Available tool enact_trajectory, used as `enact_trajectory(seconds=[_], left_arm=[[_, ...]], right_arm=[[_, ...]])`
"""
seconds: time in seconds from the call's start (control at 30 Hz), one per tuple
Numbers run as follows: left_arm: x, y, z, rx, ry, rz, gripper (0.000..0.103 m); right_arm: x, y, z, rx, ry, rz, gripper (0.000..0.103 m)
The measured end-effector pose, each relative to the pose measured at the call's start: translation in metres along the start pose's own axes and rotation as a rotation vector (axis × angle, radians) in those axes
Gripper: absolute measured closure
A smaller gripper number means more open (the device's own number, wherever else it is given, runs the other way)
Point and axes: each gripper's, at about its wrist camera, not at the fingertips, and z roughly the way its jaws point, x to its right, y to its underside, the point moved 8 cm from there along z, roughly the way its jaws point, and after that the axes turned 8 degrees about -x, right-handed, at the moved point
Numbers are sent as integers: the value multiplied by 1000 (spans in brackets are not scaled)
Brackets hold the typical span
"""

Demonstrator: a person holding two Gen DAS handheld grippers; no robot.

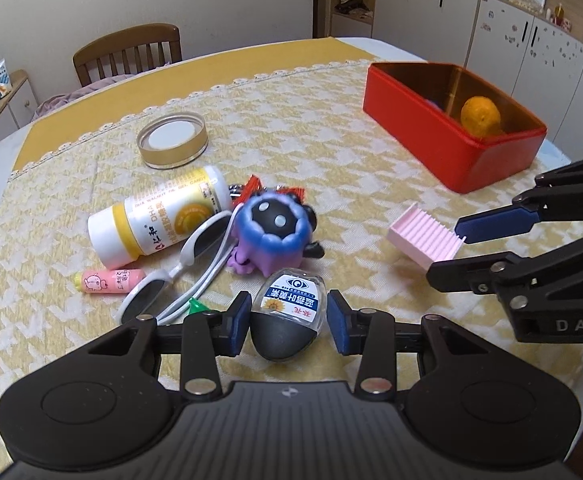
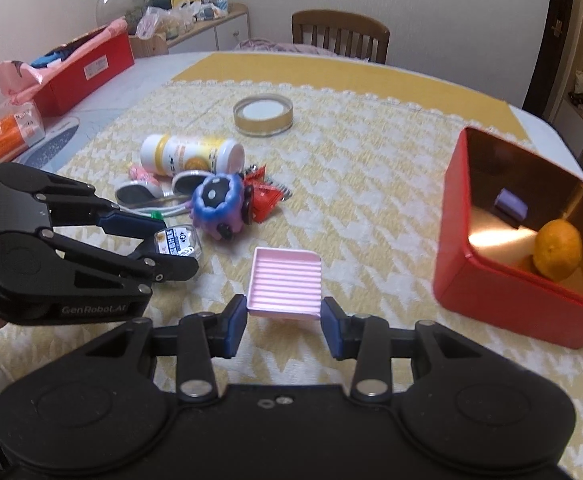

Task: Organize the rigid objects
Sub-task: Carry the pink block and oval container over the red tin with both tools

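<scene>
My left gripper (image 1: 288, 320) is open, its pads either side of a dark egg-shaped eye-drop case (image 1: 289, 314) on the tablecloth, with small gaps. My right gripper (image 2: 284, 322) is open around the near edge of a pink ribbed tray (image 2: 285, 282); it also shows in the left wrist view (image 1: 425, 236). A red box (image 2: 519, 248) at the right holds an orange (image 2: 557, 250) and a purple block (image 2: 511, 204). In a pile lie a yellow-white pill bottle (image 1: 159, 216), a purple-blue toy (image 1: 271, 234), white sunglasses (image 1: 187, 260) and a pink tube (image 1: 109, 280).
A gold jar lid (image 1: 172, 140) lies farther back. Red snack packets (image 2: 265, 196) lie behind the toy. A chair (image 1: 127, 54) stands at the table's far side. A second red box (image 2: 83, 72) and bags sit at the far left.
</scene>
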Motion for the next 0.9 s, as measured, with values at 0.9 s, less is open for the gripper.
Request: enact_trajectory(seconds=[0.9], left_arm=[[85,-114,-28,113,102,125,63]], right_arm=[[142,-26,-69,100,144,173,64]])
